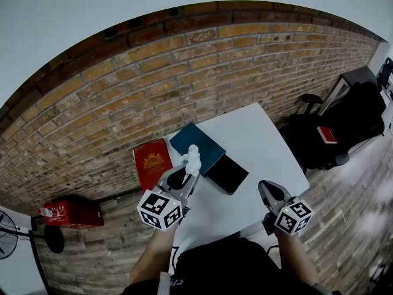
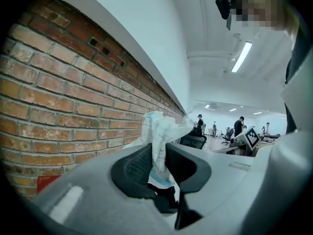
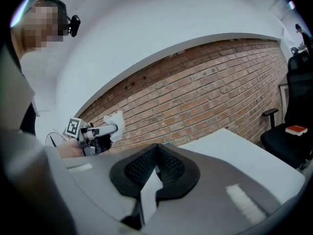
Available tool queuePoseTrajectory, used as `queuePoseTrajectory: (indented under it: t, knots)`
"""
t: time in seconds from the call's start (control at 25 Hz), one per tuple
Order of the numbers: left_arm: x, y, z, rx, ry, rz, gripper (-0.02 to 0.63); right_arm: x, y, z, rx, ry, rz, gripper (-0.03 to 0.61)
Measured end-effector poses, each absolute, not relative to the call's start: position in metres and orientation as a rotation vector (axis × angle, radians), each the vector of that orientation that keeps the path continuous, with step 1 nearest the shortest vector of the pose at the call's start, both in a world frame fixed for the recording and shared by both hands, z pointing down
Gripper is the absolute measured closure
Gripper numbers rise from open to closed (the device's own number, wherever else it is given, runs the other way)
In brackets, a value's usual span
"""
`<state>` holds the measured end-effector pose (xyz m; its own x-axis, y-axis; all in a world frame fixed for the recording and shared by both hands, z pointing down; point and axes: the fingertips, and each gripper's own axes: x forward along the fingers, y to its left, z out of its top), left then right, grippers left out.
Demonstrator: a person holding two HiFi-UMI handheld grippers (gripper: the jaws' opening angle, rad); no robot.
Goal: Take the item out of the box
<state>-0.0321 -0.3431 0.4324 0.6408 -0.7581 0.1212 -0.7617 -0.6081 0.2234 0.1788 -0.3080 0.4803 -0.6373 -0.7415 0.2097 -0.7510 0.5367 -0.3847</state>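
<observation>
one left gripper (image 1: 190, 171) clamps one crumpled white packet (image 1: 193, 157); one right gripper (image 1: 265, 188) is clenched, empty. below lie one red box (image 1: 152, 163), one teal box (image 1: 201, 144), one black box (image 1: 228, 174).

A red-brown brick wall (image 1: 184, 72) is running behind a white rectangular table (image 1: 264, 143), a plain white upper wall (image 1: 92, 11) is rising above the bricks, a black swivel office chair (image 1: 319, 137) is standing just beside the table's right end, and a long white ceiling strip light (image 2: 242, 57) is glowing over a distant open office.
</observation>
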Motion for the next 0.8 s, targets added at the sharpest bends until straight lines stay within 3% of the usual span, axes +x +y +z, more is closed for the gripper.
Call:
queuePoseTrajectory:
  t: [0.8]
  knots:
    - [0.018,-0.34,0.422,2.627,-1.193,0.014,0.534,0.205,-0.309,0.462,1.278,-2.788,0.456,0.58]
